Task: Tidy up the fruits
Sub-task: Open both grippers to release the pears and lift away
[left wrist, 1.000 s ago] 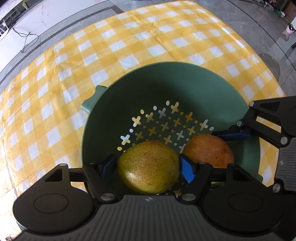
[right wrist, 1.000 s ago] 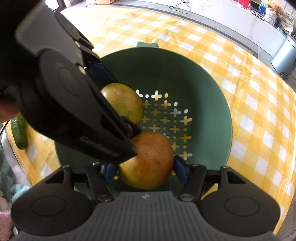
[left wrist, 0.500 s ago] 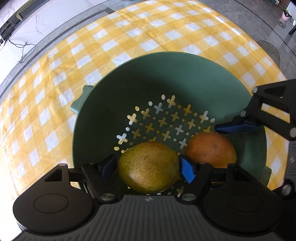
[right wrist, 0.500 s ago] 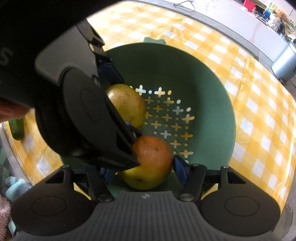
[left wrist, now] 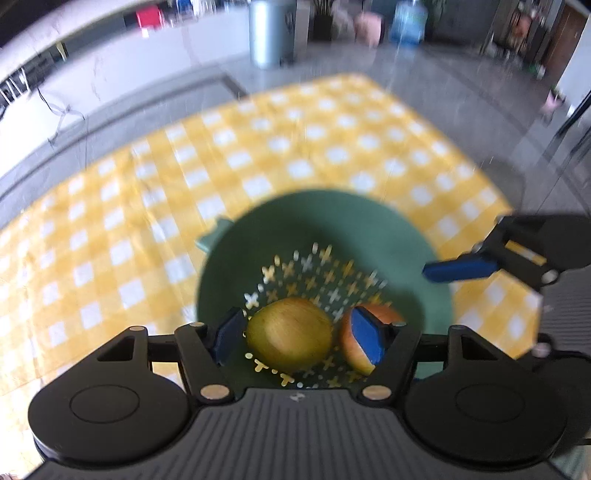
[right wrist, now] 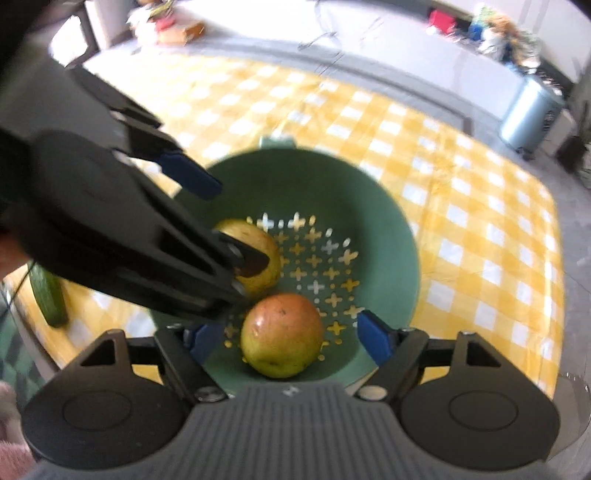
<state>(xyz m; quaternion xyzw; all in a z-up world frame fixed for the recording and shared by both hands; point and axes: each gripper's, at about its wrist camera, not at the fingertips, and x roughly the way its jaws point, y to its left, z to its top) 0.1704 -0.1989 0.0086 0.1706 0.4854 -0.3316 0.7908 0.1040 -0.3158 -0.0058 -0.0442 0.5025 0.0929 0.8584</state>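
A green colander stands on the yellow checked cloth. A yellow-green pear and a reddish fruit lie on its perforated floor, side by side. My left gripper is open above the pear, its blue pads apart from it. My right gripper is open above the reddish fruit, with gaps on both sides. The left gripper's body covers part of the pear in the right wrist view.
A green cucumber lies on the cloth left of the colander near the table edge. A grey bin stands on the floor beyond the table. The colander has a small handle on its far-left rim.
Both grippers have opened and let go of their fruits, which now rest in the colander. Both grippers have lifted and tilted up, so more of the room shows.
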